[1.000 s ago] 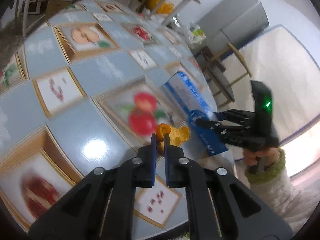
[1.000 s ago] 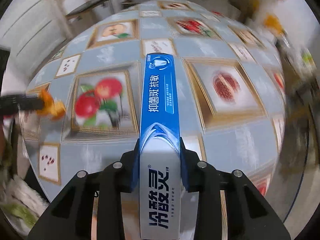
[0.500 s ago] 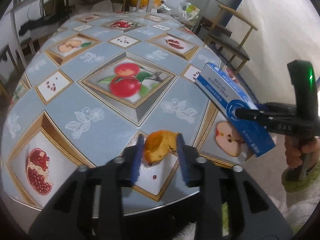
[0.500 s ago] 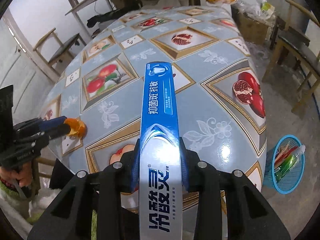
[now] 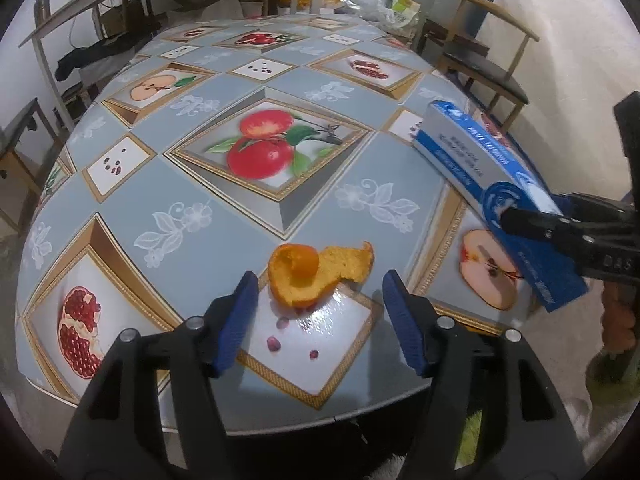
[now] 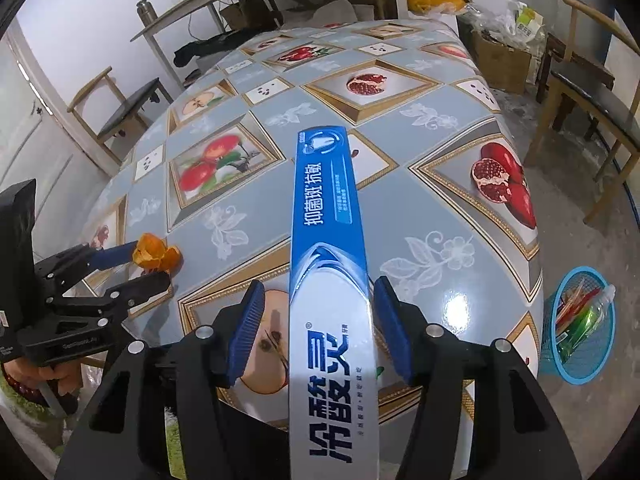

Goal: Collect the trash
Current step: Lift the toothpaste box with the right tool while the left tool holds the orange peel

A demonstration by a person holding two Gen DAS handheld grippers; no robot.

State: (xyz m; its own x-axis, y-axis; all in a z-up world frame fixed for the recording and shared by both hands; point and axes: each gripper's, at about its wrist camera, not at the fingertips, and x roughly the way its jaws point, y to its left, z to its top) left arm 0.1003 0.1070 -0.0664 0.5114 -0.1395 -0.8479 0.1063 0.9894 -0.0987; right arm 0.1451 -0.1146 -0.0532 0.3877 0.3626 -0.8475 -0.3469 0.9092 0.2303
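My left gripper [image 5: 316, 286] is opening, pads clear of the orange peel [image 5: 316, 274], which lies on the desk [image 5: 168, 176] just ahead between the tips. My right gripper [image 6: 318, 306] is opening too; toothpaste box [image 6: 326, 216] between its pads, neither touching, pointing out over the desk. Blue basket [image 6: 580, 320] on the floor, far right of it.

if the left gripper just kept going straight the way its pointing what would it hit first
Probably the orange peel, lying just ahead of the left gripper, whose jaws are opening with nothing between them; then the table. Depth is hard to judge.
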